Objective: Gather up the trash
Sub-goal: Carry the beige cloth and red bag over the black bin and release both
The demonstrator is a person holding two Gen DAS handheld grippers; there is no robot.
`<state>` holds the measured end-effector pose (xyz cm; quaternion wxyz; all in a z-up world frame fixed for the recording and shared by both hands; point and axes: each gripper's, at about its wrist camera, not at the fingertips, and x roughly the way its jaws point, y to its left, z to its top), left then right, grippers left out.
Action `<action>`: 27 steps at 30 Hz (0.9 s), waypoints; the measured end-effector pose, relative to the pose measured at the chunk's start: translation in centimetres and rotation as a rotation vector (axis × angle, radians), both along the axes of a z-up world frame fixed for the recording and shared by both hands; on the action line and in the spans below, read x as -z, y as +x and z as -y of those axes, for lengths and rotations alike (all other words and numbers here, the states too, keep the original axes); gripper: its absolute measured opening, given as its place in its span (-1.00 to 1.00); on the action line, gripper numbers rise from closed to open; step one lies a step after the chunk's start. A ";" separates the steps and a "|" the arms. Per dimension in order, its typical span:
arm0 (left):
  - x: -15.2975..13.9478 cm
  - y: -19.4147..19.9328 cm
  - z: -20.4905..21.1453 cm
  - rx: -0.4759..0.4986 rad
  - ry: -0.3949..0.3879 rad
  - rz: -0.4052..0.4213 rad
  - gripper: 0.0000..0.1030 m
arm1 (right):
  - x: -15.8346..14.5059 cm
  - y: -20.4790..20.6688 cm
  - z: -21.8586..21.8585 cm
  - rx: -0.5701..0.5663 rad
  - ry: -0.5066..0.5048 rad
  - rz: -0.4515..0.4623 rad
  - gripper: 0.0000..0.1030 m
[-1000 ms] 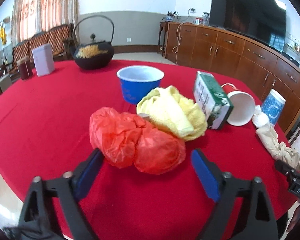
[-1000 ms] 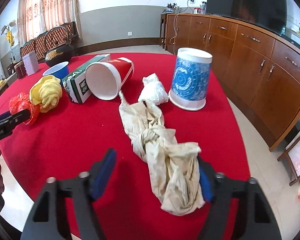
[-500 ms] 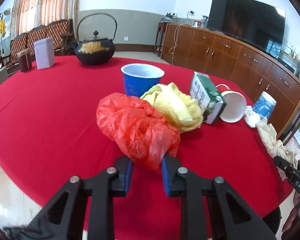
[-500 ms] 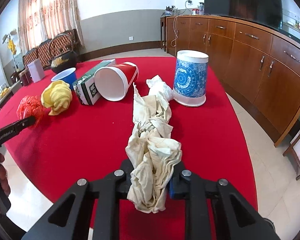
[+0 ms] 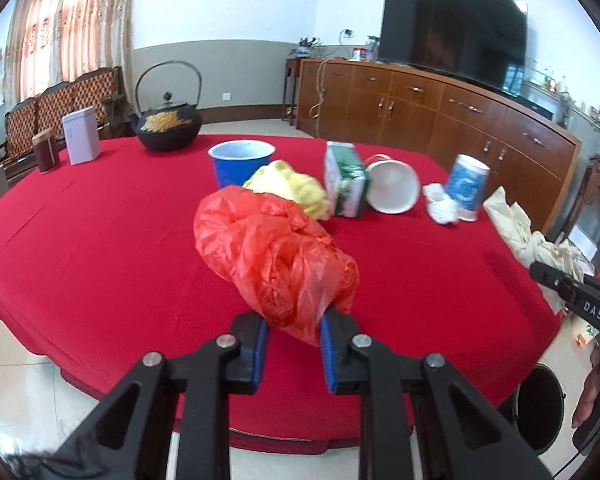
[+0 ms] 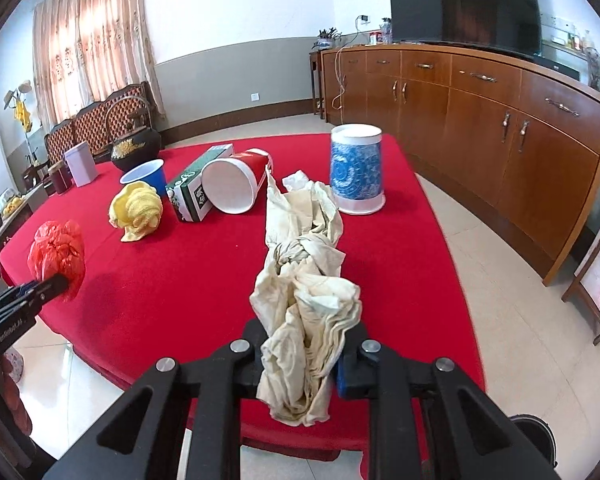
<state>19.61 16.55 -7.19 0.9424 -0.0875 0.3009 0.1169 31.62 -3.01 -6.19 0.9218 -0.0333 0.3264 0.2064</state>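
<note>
Where right tool (image 6: 300, 356) pinches, rag (image 6: 304, 280) stretches tableward

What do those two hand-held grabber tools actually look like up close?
Both look alike. The left gripper and the right gripper each have black, angular arms shaped like open triangles, joined with round silver rivets. The fingers carry ribbed blue pads on their inner faces. Seen from the side, the right one bears the white letters "DAS", the left a small white label. No cables or sleeves show.
</note>
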 end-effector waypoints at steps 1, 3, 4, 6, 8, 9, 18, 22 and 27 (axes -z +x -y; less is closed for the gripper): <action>-0.2 -0.1 0.4 0.010 0.000 0.003 -0.54 | -0.2 -0.4 0.4 0.006 0.002 0.006 -0.57; -0.6 -0.5 1.4 0.033 -0.001 0.012 -0.54 | -0.7 -1.3 1.4 0.019 0.005 0.019 -0.57; -0.8 -0.6 1.8 0.040 0.000 0.016 -0.54 | -0.9 -1.9 2.0 0.029 0.004 0.028 -0.57; -1.1 -0.9 2.9 0.066 -0.001 0.023 -0.54 | -1.2 -2.6 3.1 0.042 0.008 0.035 -0.57; -1.3 -1.0 3.9 0.086 0.005 0.027 -0.54 | -1.5 -3.5 4.4 0.062 0.011 0.044 -0.57; -1.5 -1.1 4.5 0.100 0.007 0.030 -0.54 | -1.6 -3.8 5.0 0.072 0.012 0.047 -0.57; -2.0 -1.7 9.8 0.205 0.009 0.035 -0.54 | -1.9 -6.6 11.6 0.175 0.020 0.052 -0.57; -2.2 -1.9 12.2 0.253 0.012 0.037 -0.54 | -1.8 -7.8 14.6 0.222 0.025 0.051 -0.57; -2.4 -1.7 15.2 0.317 0.021 0.040 -0.54 | -1.6 -9.3 18.0 0.278 0.026 0.048 -0.57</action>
